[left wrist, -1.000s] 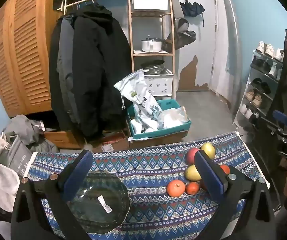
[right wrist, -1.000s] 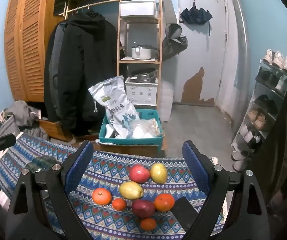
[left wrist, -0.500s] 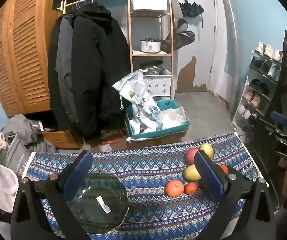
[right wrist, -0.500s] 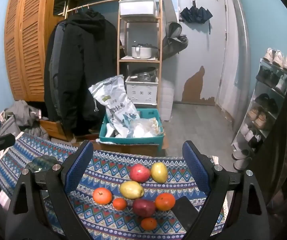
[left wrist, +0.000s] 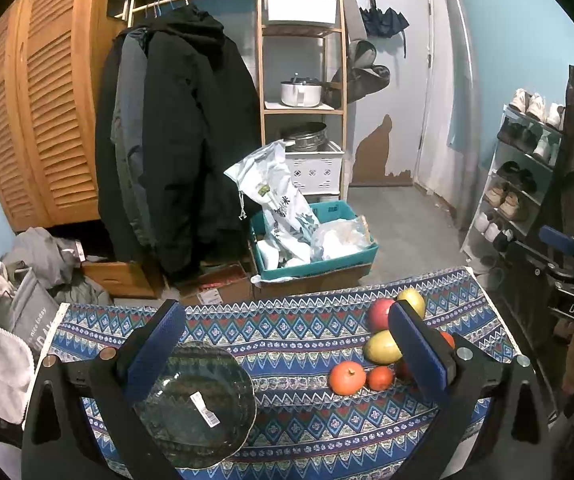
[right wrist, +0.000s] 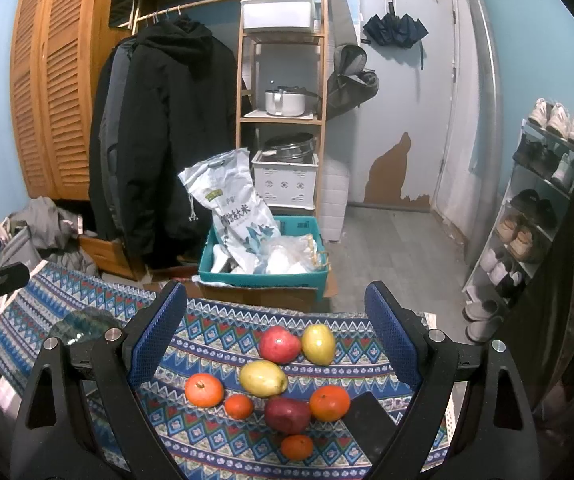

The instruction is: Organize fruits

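Both the left gripper and right gripper hang wide open and empty, barely shifted; 8 fruits remain near the surface's right edge, glass bowl unfilled

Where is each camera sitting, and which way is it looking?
Left wrist: sits on the left gripper, looking forward over the glass bowl on the patterned cloth; its two blue fingers show, spread wide, and the other gripper at the right edge.
Right wrist: sits on the right gripper, looking forward over the fruit pile; its two blue fingers show, spread wide.
Both see: the cloth, the fruit, the teal bin, the black coat and the shelf.
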Motion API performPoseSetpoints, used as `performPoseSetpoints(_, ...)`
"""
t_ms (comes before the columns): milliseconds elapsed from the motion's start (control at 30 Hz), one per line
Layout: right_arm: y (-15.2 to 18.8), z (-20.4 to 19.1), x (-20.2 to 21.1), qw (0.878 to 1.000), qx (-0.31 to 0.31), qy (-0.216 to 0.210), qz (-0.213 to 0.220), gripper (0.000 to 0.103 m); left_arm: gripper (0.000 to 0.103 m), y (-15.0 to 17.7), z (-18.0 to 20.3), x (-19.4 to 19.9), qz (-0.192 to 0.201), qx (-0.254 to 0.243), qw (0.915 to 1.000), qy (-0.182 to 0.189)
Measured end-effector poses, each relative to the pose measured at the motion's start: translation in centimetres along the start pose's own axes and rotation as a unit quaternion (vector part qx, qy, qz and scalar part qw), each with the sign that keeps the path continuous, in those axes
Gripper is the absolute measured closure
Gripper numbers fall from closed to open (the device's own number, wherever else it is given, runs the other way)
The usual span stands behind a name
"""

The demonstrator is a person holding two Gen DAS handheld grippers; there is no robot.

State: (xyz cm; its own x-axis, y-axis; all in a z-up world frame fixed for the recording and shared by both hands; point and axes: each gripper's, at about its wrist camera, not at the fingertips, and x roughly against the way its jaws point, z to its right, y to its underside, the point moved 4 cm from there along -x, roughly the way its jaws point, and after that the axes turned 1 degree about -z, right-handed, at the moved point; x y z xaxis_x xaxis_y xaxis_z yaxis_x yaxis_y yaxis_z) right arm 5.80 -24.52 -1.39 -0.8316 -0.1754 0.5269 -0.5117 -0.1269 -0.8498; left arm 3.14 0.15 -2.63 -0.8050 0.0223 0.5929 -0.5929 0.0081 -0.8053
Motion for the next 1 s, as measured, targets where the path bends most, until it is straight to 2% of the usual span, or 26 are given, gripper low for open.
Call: performPoseSetpoints(1000, 0.52, -0.15, -0.22, 1.0, 0.002, 0.0, -0.003, 0.014, 0.001, -0.06, 0.32, -0.23, -0.008, -0.004, 0.9999, 0.006)
